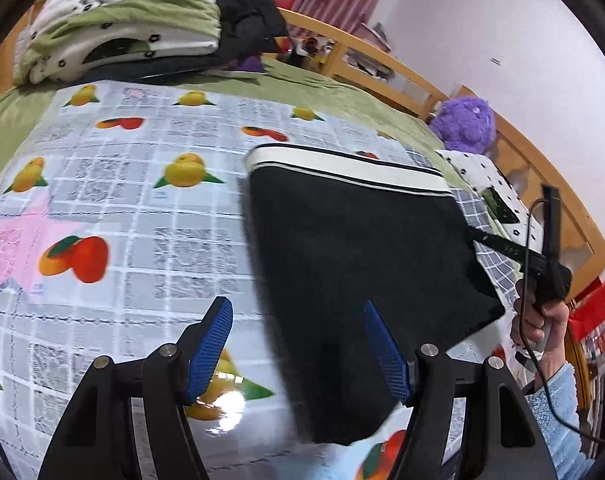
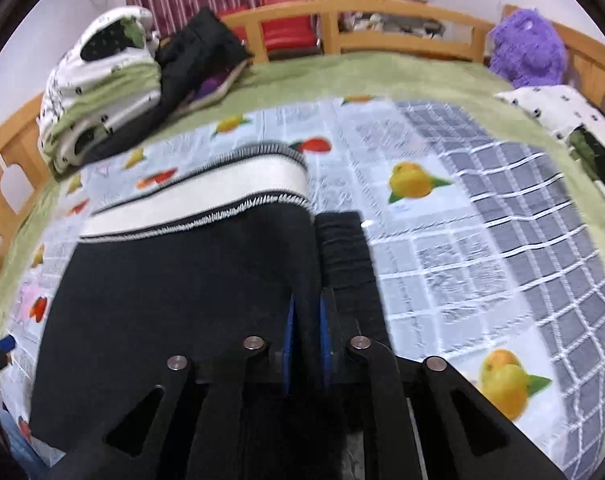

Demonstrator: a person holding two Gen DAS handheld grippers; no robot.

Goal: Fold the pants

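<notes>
Black pants (image 1: 354, 264) with a white striped waistband (image 1: 342, 168) lie folded on a fruit-print cloth (image 1: 114, 208) on the bed. My left gripper (image 1: 298, 320) is open and empty, just above the pants' near left edge. My right gripper (image 1: 478, 236) shows at the pants' right edge. In the right wrist view the right gripper (image 2: 306, 308) is shut on the pants' (image 2: 182, 300) right edge, with a folded black strip (image 2: 342, 248) just beyond the fingers.
Stacked bedding (image 1: 122, 20) and dark clothes (image 1: 246, 28) sit at the bed's far end. A purple plush toy (image 1: 466, 120) and a dotted pillow (image 1: 490, 188) lie by the wooden bed rail (image 1: 382, 56). A grey checked cloth (image 2: 522, 200) lies right of the pants.
</notes>
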